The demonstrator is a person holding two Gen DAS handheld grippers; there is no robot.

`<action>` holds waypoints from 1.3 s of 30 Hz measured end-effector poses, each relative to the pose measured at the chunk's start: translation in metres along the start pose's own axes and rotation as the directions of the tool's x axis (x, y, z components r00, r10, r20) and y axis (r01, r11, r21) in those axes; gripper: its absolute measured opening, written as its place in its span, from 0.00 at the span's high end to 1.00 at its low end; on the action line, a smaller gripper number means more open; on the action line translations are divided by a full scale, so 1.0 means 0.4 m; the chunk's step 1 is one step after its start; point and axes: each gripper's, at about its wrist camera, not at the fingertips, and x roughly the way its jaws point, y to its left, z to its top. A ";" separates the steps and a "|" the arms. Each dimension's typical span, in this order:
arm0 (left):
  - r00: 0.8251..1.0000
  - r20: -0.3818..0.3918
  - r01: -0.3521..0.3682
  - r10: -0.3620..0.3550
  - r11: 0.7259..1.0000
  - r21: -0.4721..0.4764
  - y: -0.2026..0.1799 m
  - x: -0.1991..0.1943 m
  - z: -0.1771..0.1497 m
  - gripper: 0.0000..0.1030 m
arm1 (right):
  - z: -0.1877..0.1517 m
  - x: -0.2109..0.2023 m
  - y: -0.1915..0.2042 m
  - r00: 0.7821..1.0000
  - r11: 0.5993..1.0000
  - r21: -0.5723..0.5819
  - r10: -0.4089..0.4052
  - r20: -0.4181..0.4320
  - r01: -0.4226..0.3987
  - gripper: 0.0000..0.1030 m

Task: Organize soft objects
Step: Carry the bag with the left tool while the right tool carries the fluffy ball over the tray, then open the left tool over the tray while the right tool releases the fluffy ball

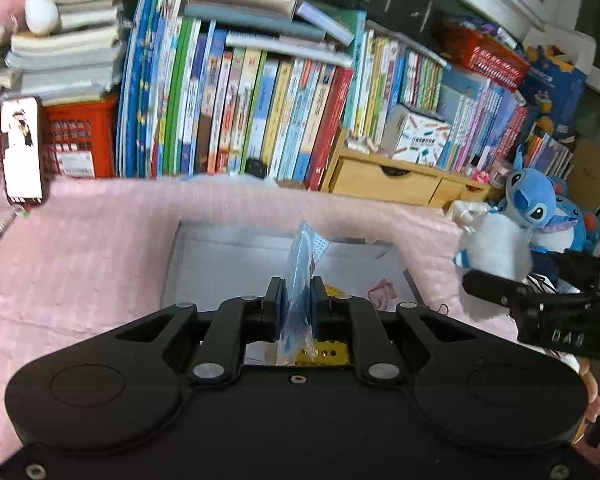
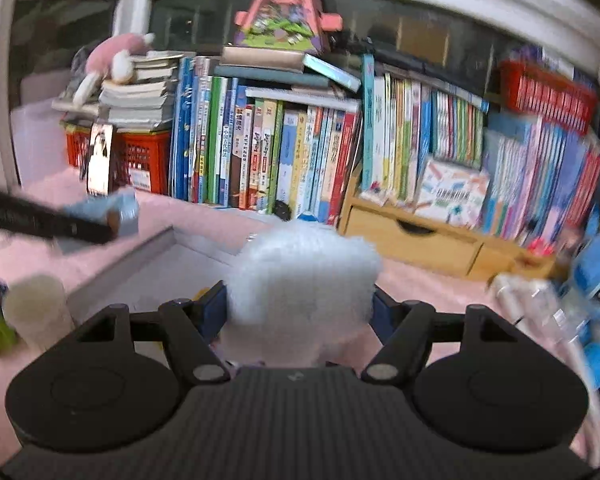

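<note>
The work surface is a pink textured cloth (image 1: 84, 248) covering the whole foreground. Behind it runs one long row of upright books (image 1: 236, 104), with one flat stack of books (image 1: 64, 56) at the left resting on one red crate (image 1: 82, 140); a second red basket (image 1: 488, 58) sits on top of the books at the right. One wooden drawer unit (image 1: 396, 178) stands below the right-hand books, and dark window panes with white frames close off the room behind. One shallow grey tray (image 1: 204, 256) lies on the cloth, centred. Plush toys visible: one pink (image 1: 16, 0) on the book stack, one blue (image 1: 530, 200) at the right edge. The right gripper (image 2: 300, 312) holds one white fluffy toy (image 2: 304, 276), fingers spread moderately and pressing both sides, above the cloth just beside the tray. The left gripper (image 1: 298, 308) is clamped narrowly on one blue packet (image 1: 302, 272) above the tray.
</note>
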 end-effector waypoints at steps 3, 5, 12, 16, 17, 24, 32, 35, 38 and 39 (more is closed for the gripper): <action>0.999 -0.026 -0.020 0.020 1.000 -0.012 0.011 0.042 0.020 0.88 | 0.023 0.055 -0.031 0.997 0.990 0.132 0.055 -0.046 -0.048 0.29; 0.998 -0.049 -0.033 0.032 0.999 -0.026 0.021 0.073 0.033 0.88 | 0.033 0.094 -0.048 0.994 0.977 0.207 0.076 -0.082 -0.057 0.29; 0.989 -0.145 -0.052 0.035 0.992 -0.116 0.060 0.179 0.055 0.88 | 0.042 0.228 -0.069 0.972 0.923 0.382 0.125 -0.200 -0.040 0.29; 0.981 -0.192 -0.060 0.027 0.985 -0.165 0.083 0.227 0.053 0.88 | 0.034 0.283 -0.065 0.962 0.915 0.403 0.126 -0.242 -0.018 0.29; 0.979 -0.203 -0.061 0.024 0.982 -0.177 0.089 0.236 0.051 0.88 | 0.033 0.293 -0.065 0.960 0.914 0.406 0.122 -0.251 -0.010 0.29; 0.966 -0.258 -0.055 -0.012 0.966 -0.251 0.117 0.289 0.047 0.88 | 0.017 0.369 -0.071 0.946 0.909 0.416 0.102 -0.308 0.037 0.29; 0.954 -0.301 -0.079 -0.005 0.960 -0.267 0.126 0.335 0.041 0.88 | 0.013 0.415 -0.066 0.938 0.924 0.378 0.074 -0.338 0.063 0.29; 0.951 -0.309 -0.082 -0.006 0.959 -0.270 0.127 0.345 0.039 0.88 | 0.009 0.429 -0.060 0.935 0.929 0.363 0.066 -0.349 0.070 0.29; 0.948 -0.317 -0.083 -0.007 0.960 -0.268 0.127 0.352 0.036 0.88 | 0.004 0.439 -0.054 0.932 0.936 0.343 0.057 -0.359 0.075 0.28; 0.947 -0.320 -0.083 -0.007 0.960 -0.268 0.127 0.355 0.035 0.88 | 0.002 0.442 -0.053 0.930 0.938 0.338 0.056 -0.363 0.075 0.29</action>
